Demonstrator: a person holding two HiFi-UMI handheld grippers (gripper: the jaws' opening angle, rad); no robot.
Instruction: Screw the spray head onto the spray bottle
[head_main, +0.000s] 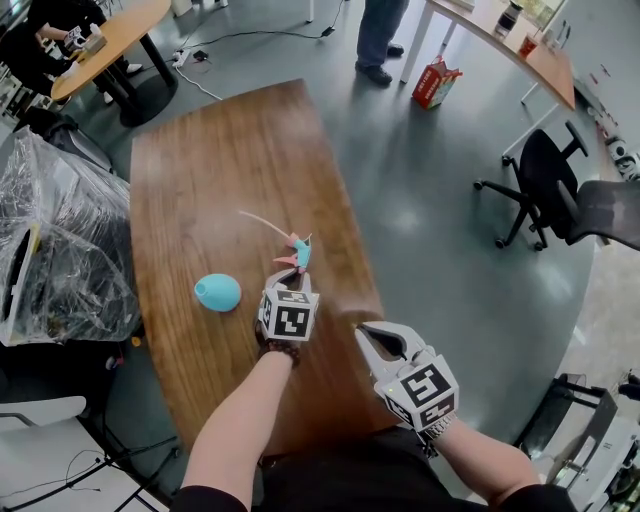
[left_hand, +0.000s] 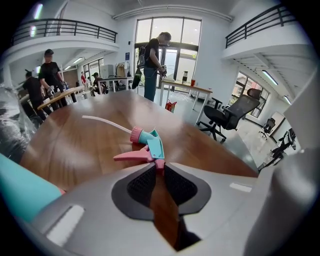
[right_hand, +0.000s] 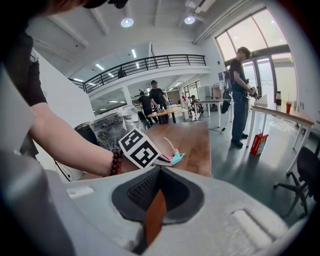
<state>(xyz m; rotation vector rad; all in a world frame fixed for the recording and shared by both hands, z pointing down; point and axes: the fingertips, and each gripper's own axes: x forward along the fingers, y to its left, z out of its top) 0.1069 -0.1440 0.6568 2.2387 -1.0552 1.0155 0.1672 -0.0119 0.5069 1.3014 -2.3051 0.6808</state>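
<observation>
The left gripper (left_hand: 159, 169) has its jaws drawn narrow, and its pads pinch the pink rear tip of the spray head (left_hand: 148, 145) right at their front edge. The right gripper (right_hand: 159, 172) has its jaws fully together with nothing between them. It hangs over the near right corner of the wooden table (head_main: 200, 180), just to the right of the left one and apart from it. A dark bead bracelet (head_main: 278, 350) circles the wrist behind the left gripper's marker cube.

The spray head lies on its side on the tabletop directly ahead of the left gripper. Its teal body and pink trigger sit close to the jaws, its pink collar lies beyond them, and a thin pale dip tube (head_main: 258, 220) trails away across the wood toward the far side.

The spray bottle (head_main: 217, 292), rounded and light blue, rests on the table to the left of the left gripper, near the spray head but not touching it. Whether it stands or lies I cannot tell.

Off the table's left edge sits a bundle wrapped in clear plastic (head_main: 60, 230). Farther out on the grey floor a black office chair (head_main: 550, 190) stands to the right. Beyond it a red bag (head_main: 435, 82) sits by a table leg, near a standing person (head_main: 378, 35).
</observation>
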